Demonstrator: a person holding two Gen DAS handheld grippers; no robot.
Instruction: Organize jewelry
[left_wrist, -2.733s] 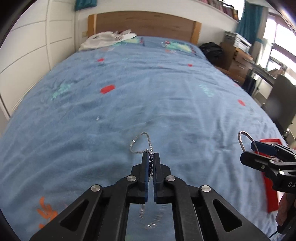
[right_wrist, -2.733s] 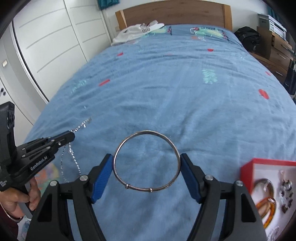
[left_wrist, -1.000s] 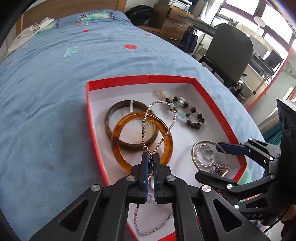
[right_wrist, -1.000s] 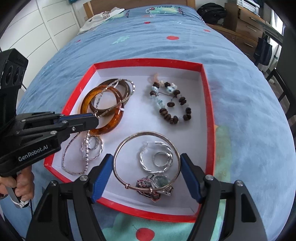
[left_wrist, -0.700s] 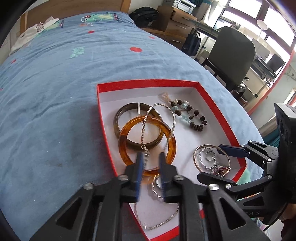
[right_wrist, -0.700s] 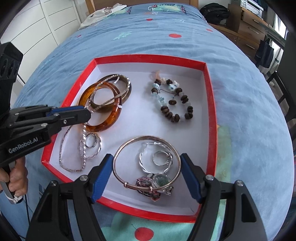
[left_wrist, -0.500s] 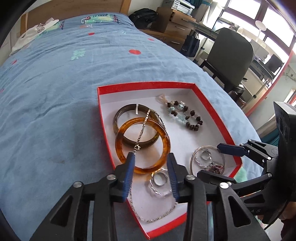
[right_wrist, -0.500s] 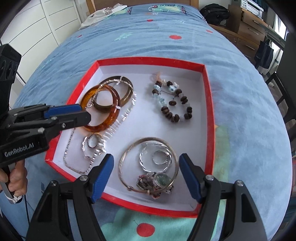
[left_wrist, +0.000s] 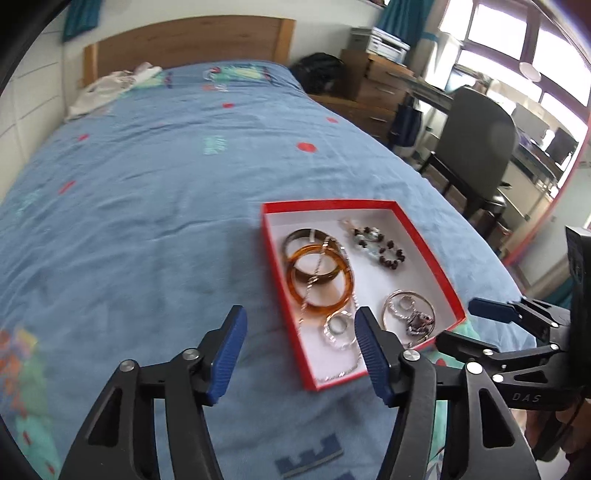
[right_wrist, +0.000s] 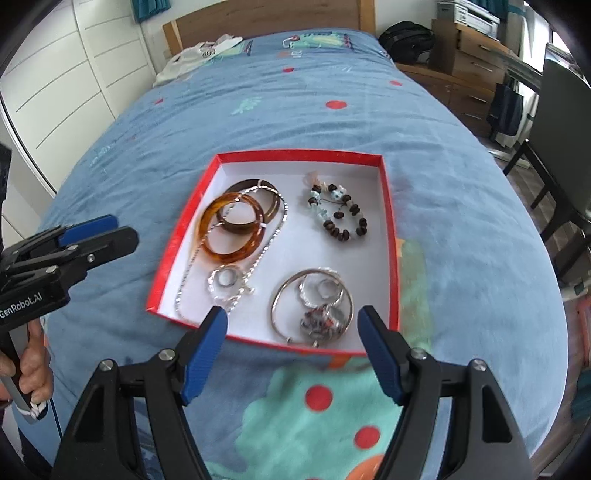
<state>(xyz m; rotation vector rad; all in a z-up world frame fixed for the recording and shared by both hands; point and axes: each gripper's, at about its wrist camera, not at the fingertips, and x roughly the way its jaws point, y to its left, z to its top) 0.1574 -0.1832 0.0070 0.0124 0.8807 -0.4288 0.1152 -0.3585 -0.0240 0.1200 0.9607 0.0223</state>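
Left gripper (left_wrist: 297, 345) marked "GenRobot.AI", jaws opening, empty, right gripper (right_wrist: 291, 345) marked "DAS", jaws wide, empty, red box (right_wrist: 390, 236) ahead of both, holding silver chain (right_wrist: 266, 243), bangles (right_wrist: 232, 229), bead bracelet (right_wrist: 338, 216)

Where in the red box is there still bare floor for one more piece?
In the red box, bare white shows along the far wall and down the middle strip between the amber bangle and bead bracelet. The near half is crowded: silver chain, rings, thin silver bangle.

The left gripper (left_wrist: 298, 347) and right gripper (right_wrist: 292, 347) are black frames with silver screws. Their pads (right_wrist: 205, 352) are ribbed blue. White "GenRobot.AI" lettering marks the left one.
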